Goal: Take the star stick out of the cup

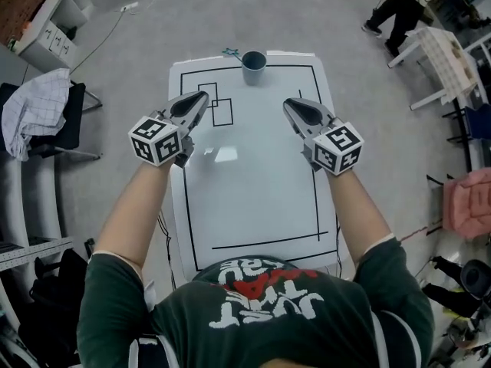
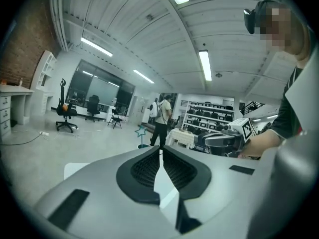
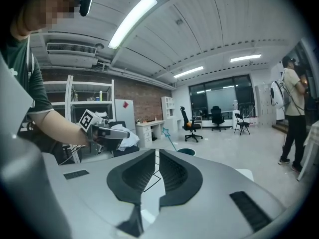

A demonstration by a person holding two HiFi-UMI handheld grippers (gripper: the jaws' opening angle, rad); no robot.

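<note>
A dark blue-grey cup (image 1: 253, 67) stands at the far edge of the white table (image 1: 253, 198), which is marked with black lines. The star stick (image 1: 231, 53) leans out of the cup to the left, its teal star just past the rim. My left gripper (image 1: 202, 96) hovers over the table's left half and my right gripper (image 1: 288, 104) over the right half, both short of the cup. Both are shut with nothing in them. In the left gripper view the star (image 2: 141, 131) and cup (image 2: 144, 146) show beyond the jaws. In the right gripper view the cup (image 3: 187, 152) and star (image 3: 164, 131) lie ahead.
A chair draped with a white cloth (image 1: 34, 106) stands left of the table, with a white shelf unit (image 1: 54, 21) behind it. At the far right a person (image 1: 399, 10) stands by a white table (image 1: 441, 56). A pink seat (image 1: 468, 202) sits at the right edge.
</note>
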